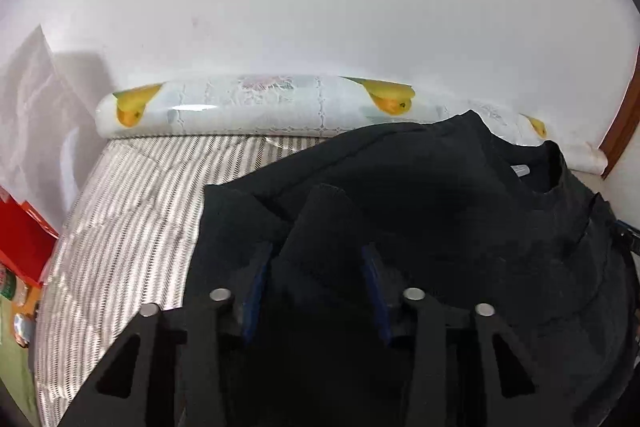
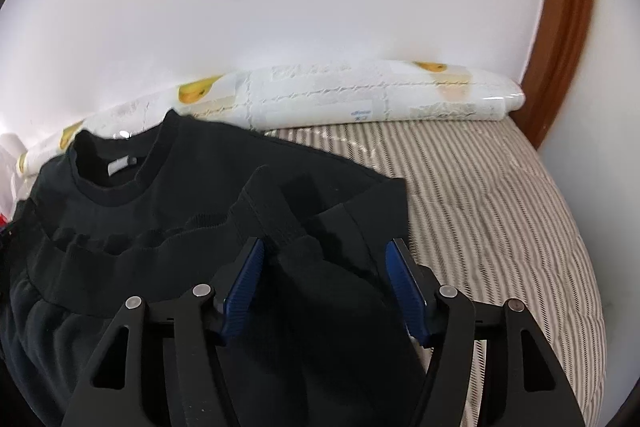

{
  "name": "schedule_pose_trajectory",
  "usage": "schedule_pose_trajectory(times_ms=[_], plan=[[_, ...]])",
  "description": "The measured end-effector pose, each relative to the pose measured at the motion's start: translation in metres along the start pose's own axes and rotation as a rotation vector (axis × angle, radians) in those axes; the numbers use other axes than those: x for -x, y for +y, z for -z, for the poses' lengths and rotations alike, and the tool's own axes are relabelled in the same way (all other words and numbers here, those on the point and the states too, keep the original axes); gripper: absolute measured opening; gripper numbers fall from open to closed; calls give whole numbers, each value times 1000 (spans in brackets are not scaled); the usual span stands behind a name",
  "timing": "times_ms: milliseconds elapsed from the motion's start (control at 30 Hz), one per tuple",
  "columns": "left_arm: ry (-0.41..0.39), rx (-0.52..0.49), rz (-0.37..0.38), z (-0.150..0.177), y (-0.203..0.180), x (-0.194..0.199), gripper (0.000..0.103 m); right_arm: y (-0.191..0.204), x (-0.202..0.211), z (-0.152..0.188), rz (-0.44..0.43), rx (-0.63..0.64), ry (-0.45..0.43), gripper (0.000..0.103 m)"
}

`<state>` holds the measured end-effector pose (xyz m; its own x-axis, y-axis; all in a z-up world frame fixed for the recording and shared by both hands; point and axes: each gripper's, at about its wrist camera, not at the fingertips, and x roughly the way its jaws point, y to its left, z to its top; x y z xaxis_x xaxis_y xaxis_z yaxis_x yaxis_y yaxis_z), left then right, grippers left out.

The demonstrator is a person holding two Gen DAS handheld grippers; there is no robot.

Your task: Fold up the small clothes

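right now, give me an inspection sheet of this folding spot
surface: striped mattress cover, bare at the sides
job's things: black t-shirt lying collar to the wall, sleeve fabric bunched up
clutter: fruit-print roll along the wall; red box at the left edge
grippers: left gripper straddles a black fold; right gripper open around the sleeve, pads clear of it
cables: nothing seen
surroundings: white wall, brown wooden frame

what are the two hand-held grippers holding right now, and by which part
Left hand-held gripper: a bunched fold of the black shirt near its sleeve sits between the jaws; a firm pinch cannot be told. Right hand-held gripper: open, straddling the other sleeve, holding nothing.
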<state>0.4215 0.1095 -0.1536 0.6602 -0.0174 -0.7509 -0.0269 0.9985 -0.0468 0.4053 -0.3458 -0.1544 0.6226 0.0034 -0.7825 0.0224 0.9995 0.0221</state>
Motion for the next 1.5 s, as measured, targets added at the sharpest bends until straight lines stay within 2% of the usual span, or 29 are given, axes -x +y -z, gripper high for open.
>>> schedule_pose_trajectory(times_ms=[33,67,100,167,267,333,433,633,833,933,1000,1067,1200,1267,1367,1500], plan=[[-4,-5,-12,1,-2,1,30,4,0,1,-7,17,-3,44],[-11,-18,-29,3,-4,3,23,9,1,1,-20,43,-5,29],[-16,-29,-44,4,-5,4,15,14,2,2,-33,72,-10,24],[-45,-40,-42,6,-6,10,11,22,5,3,-9,113,-30,17],[-108,-17,-41,2,2,23,10,22,15,-1,-21,116,-89,15],[-135,20,-24,-5,9,28,10,10,28,-9,-45,54,-153,14],[-114,42,-28,-10,15,19,10,-4,32,-22,-62,-9,-184,14],[-50,83,-7,-7,22,1,11,5,-13,-20,6,12,-71,14],[-29,78,-13,-8,21,-3,12,6,-21,-18,14,18,-49,15],[-28,84,-19,-8,22,-2,18,6,-22,-17,11,16,-41,18],[-27,88,-21,-9,23,1,25,3,-21,-17,-9,6,-37,24],[-21,97,-27,-7,22,6,29,-1,-18,-18,-7,-9,-40,39],[-27,70,-25,0,15,23,41,-7,4,-14,-7,-32,-61,41],[-32,58,-27,2,12,32,43,-7,20,-8,-6,-24,-69,44],[-38,64,-15,7,11,49,45,-8,45,8,4,-8,-77,45],[-52,67,0,17,9,76,57,-9,77,34,1,9,-74,46]])
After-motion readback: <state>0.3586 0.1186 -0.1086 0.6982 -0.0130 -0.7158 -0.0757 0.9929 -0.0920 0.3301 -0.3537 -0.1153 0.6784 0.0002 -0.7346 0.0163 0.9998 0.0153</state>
